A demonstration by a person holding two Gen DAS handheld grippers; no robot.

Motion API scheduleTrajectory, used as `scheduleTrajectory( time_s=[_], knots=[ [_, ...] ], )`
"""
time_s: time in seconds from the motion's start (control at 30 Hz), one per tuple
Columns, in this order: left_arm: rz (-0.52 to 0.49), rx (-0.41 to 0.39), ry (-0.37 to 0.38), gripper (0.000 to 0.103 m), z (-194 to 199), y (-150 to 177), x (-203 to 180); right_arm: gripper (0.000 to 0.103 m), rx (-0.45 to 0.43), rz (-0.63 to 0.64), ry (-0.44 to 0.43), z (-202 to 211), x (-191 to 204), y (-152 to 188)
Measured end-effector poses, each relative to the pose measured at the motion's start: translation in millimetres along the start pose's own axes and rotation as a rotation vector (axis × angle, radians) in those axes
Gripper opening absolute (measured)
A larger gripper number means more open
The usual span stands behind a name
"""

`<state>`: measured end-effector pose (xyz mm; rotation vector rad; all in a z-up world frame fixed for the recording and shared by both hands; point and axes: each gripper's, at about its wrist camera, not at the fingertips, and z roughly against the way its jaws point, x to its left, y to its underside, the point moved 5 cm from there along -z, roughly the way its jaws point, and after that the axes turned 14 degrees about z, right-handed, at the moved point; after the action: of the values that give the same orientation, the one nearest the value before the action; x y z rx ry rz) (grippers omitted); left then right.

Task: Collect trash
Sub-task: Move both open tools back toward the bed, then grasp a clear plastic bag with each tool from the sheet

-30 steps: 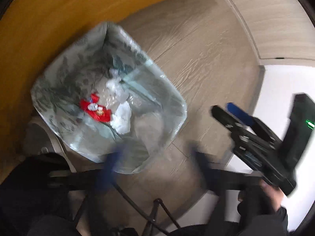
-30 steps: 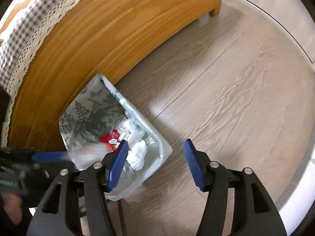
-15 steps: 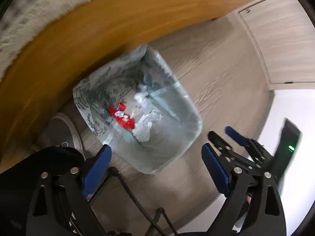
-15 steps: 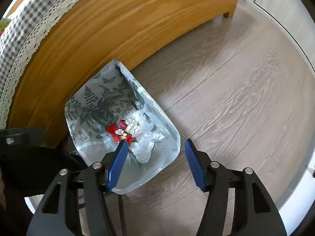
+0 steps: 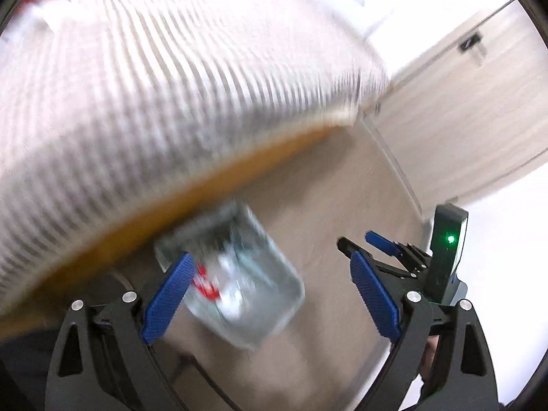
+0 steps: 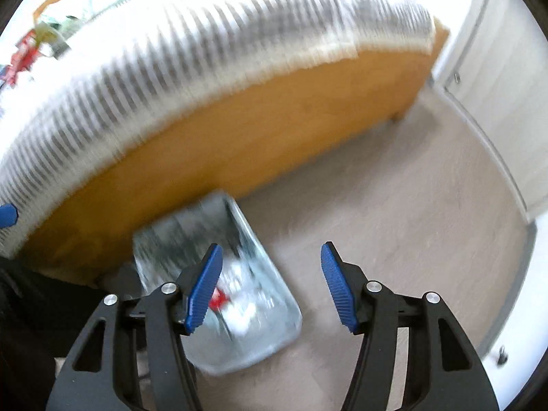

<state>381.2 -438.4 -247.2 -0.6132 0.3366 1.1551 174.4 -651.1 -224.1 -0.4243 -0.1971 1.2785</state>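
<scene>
Bin (image 6: 219, 294): on floor against the bed (image 6: 239, 130), lower and smaller in both views than before; red wrapper (image 6: 219, 297) inside.
Left gripper (image 5: 270, 299): jaws wide, empty.
Right gripper (image 6: 270, 286): jaws wide, empty, just opened slightly.
Bed: checked cover now fills the top.

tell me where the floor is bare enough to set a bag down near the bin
The floor is bare to the right of the bin, between it and the pale cupboard doors. It is tight on the bin's far side, where it sits close against the wooden bed frame, and on its near left, where dark gear crowds it.
</scene>
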Motion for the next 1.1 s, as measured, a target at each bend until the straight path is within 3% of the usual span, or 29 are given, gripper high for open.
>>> scheduleTrajectory(
  time_s=[0.13, 0.23, 0.4, 0.57, 0.67, 0.7, 0.77, 0.9, 1.1],
  knots=[
    [0.078, -0.210, 0.027, 0.089, 63, -46, 41, 0.061, -0.130, 0.130, -0.005, 28, 37, -67],
    [0.146, -0.352, -0.015, 0.089, 103, -82, 87, 0.061, -0.189, 0.209, -0.009, 39, 65, -103],
    [0.167, -0.533, -0.234, 0.085, 154, -150, 166, 0.061, -0.267, 0.259, -0.096, 51, 113, -151],
    [0.159, -0.508, -0.377, 0.072, 141, -216, 217, 0.061, -0.311, 0.308, -0.176, 45, 163, -182],
    [0.130, -0.478, -0.412, 0.068, 129, -240, 230, 0.061, -0.318, 0.314, -0.224, 42, 189, -194],
    [0.113, -0.468, -0.411, 0.048, 124, -245, 233, 0.061, -0.320, 0.316, -0.234, 41, 193, -198],
    [0.083, -0.452, -0.418, 0.021, 116, -249, 237, 0.061, -0.317, 0.332, -0.258, 36, 208, -206],
    [0.116, -0.487, -0.337, 0.011, 137, -232, 243, 0.061, -0.320, 0.375, -0.273, 31, 230, -217],
    [0.203, -0.615, -0.249, 0.008, 206, -201, 244, 0.061, -0.342, 0.397, -0.348, 15, 266, -251]
  ],
)
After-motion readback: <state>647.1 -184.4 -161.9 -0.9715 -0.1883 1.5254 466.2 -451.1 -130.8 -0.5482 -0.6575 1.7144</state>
